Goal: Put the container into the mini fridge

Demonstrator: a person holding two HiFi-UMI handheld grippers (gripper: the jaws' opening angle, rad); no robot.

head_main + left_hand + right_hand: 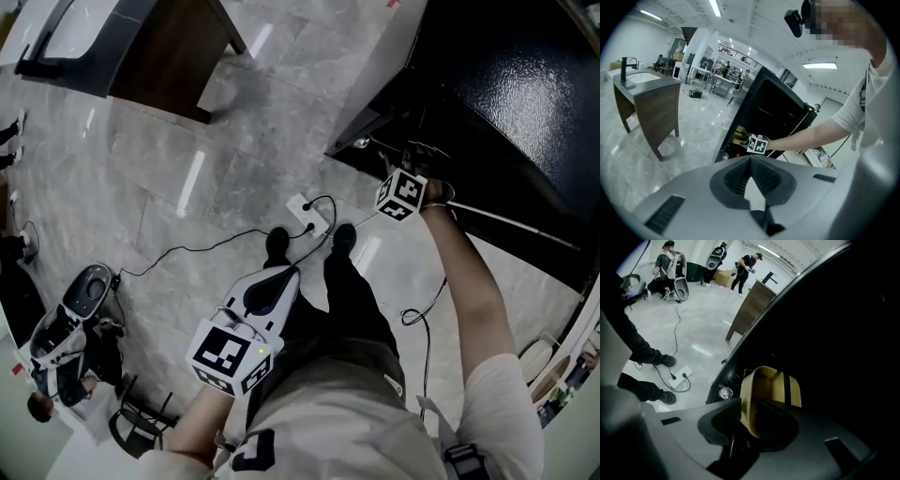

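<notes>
Container | right hand-held gripper clamped on it | left hand-held gripper closed, empty

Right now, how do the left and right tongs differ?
The left tongs are shut on nothing; the right tongs grip the wall of the yellow container. The left tongs sit well clear of the mini fridge; the right tongs reach into its dark opening. Shared: the same grey build.
</notes>
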